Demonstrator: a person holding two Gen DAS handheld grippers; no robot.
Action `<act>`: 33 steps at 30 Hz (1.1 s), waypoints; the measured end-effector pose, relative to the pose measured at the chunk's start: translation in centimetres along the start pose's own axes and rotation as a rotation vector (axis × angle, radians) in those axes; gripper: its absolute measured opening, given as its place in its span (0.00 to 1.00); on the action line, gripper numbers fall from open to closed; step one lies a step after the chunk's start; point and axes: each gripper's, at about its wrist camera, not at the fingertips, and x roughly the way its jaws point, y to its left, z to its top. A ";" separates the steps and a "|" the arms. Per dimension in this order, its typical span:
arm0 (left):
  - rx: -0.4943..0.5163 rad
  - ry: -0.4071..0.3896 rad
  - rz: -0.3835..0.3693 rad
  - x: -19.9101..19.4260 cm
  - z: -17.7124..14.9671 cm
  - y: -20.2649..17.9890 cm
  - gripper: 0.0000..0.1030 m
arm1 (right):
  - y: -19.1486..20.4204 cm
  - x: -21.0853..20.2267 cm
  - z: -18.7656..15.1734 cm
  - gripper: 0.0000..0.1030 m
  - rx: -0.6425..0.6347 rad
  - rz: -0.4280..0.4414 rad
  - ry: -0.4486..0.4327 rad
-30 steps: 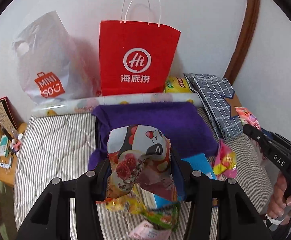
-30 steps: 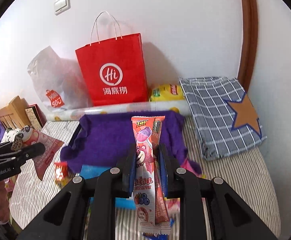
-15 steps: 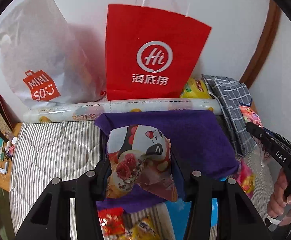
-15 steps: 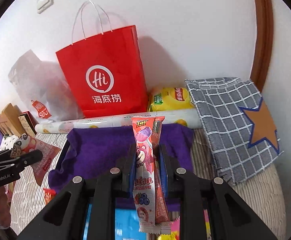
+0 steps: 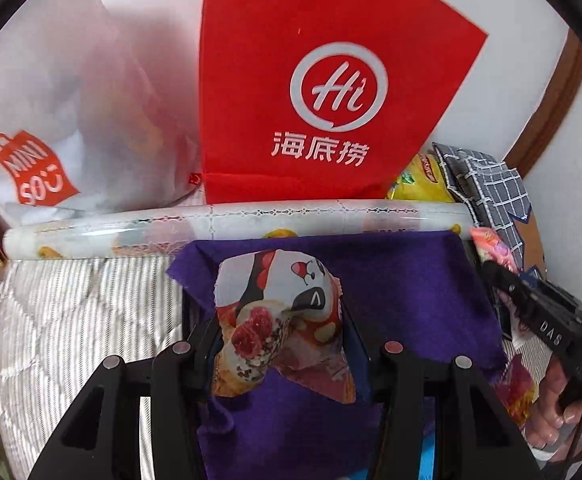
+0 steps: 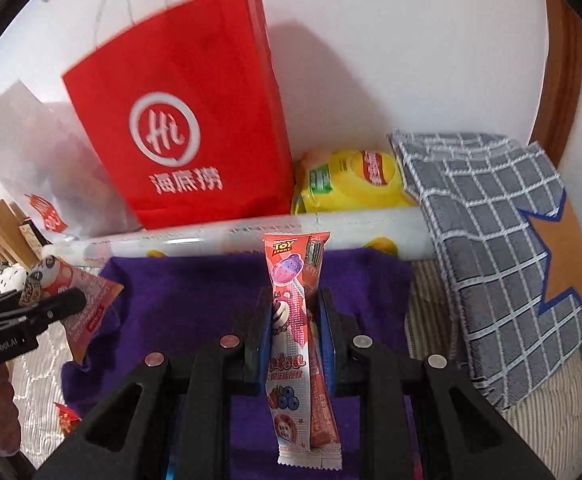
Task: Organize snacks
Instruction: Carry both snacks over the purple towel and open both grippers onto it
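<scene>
- We see a bed covered in a striped quilt [image 5: 71, 320], pushed up against a white wall, with a purple cloth [image 5: 411, 292] spread across its middle.
- Our left gripper [image 5: 281, 332] is clamped on a crinkled panda snack bag [image 5: 279, 304], printed with a cartoon face and a picture of red fruit; the bag hangs above the purple cloth.
- Our right gripper [image 6: 295, 320] has its jaws pressed together on two slim pink snack sticks [image 6: 291, 320] (one carries a cartoon label at the top), which stand upright between the fingers, also above the purple cloth.
- From the left wrist view, the right gripper shows at the right edge, with the person's hand [image 5: 563, 412] wrapped around its handle.
- Against the wall stands a red paper bag [image 6: 187, 128] with a white round logo and white cord handles.
- To its left leans a white plastic shopping bag [image 5: 59, 112] with an orange logo.
- A long printed roll [image 5: 251, 220] lies across the bed just in front of both bags, along the far edge of the purple cloth.
- A yellow chip bag [image 6: 351, 184] sits just right of the red bag, behind the roll.
- A grey checked cushion [image 6: 491, 240] with an orange star lies at the right.
- Small bright wrappers [image 6: 65, 416] lie on the quilt near the cloth's left edge; what they are is too blurred for us to tell.
</scene>
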 end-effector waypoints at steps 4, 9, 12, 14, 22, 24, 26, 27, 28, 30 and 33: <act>-0.002 0.044 -0.002 2.4 0.2 0.3 0.47 | -0.3 2.0 -0.6 0.21 0.005 -0.012 0.059; 0.002 0.078 -0.004 4.0 -0.4 0.6 0.47 | -0.3 3.9 -1.5 0.21 0.012 0.002 0.109; 0.010 0.102 0.011 5.0 -0.8 0.5 0.47 | -0.2 4.6 -1.9 0.21 0.008 0.000 0.126; 0.007 0.114 0.017 5.4 -0.9 0.6 0.47 | -0.2 4.8 -2.1 0.21 0.010 -0.003 0.132; 0.005 0.132 0.037 5.9 -1.1 0.9 0.47 | -0.5 5.7 -2.6 0.21 0.020 -0.021 0.164; 0.003 0.137 0.035 6.0 -1.1 1.0 0.47 | -0.5 5.8 -2.7 0.21 0.020 -0.025 0.169; 0.005 0.139 0.035 6.2 -1.1 0.9 0.47 | -0.2 6.0 -2.6 0.21 0.019 -0.027 0.172; 0.005 0.139 0.036 6.2 -1.0 1.1 0.47 | -0.2 6.1 -2.7 0.21 0.018 -0.029 0.174; 0.004 0.139 0.035 6.2 -0.9 1.0 0.47 | 0.0 6.4 -2.6 0.21 0.017 -0.030 0.178; 0.005 0.139 0.036 6.2 -0.8 1.0 0.47 | 0.1 6.9 -2.6 0.21 0.015 -0.033 0.190; 0.007 0.140 0.035 6.3 -0.9 1.0 0.47 | 0.1 7.1 -2.5 0.22 0.011 -0.035 0.201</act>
